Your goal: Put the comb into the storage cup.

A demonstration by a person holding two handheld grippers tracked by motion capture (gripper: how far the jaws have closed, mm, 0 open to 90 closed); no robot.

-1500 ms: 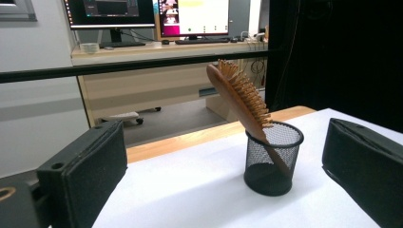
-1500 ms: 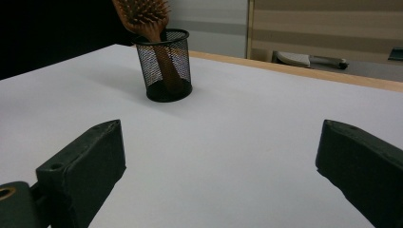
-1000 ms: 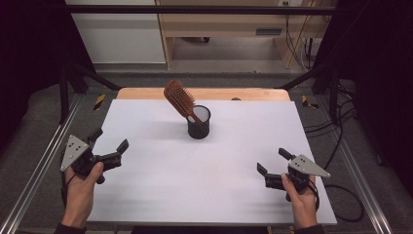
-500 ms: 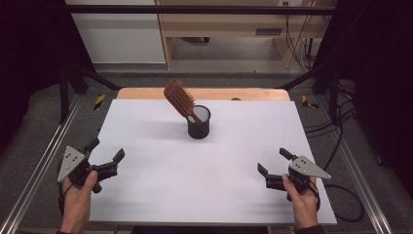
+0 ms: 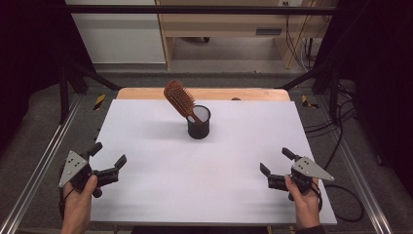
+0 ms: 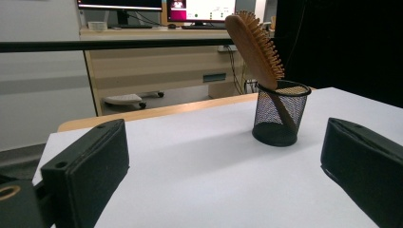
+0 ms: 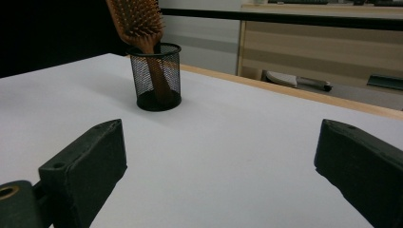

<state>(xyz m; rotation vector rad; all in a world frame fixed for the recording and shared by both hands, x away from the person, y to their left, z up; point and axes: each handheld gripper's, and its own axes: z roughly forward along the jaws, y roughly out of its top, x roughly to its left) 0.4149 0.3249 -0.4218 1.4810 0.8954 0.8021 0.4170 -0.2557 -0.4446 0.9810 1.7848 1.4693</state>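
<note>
A wooden hairbrush [image 5: 178, 99] stands handle-down in a black mesh cup [image 5: 198, 123] at the back middle of the white table [image 5: 204, 170]; its head leans left over the rim. The left gripper view shows the brush [image 6: 255, 42] in the cup [image 6: 280, 114], and so does the right gripper view, brush [image 7: 138, 21] and cup [image 7: 157, 78]. My left gripper [image 5: 108, 156] is open at the table's front left edge, held in a hand. At the front right, my right gripper [image 5: 276, 162] is open too. Both are empty and far from the cup.
A wooden strip [image 5: 204, 93] runs along the table's back edge. Metal rails [image 5: 44, 161] flank the table, and cables [image 5: 341, 126] lie on the floor at the right. A desk with monitors [image 6: 157, 5] stands beyond the table.
My left gripper has drawn back toward the front left corner and lowered. The right gripper has barely shifted. The brush and cup have stayed put.
</note>
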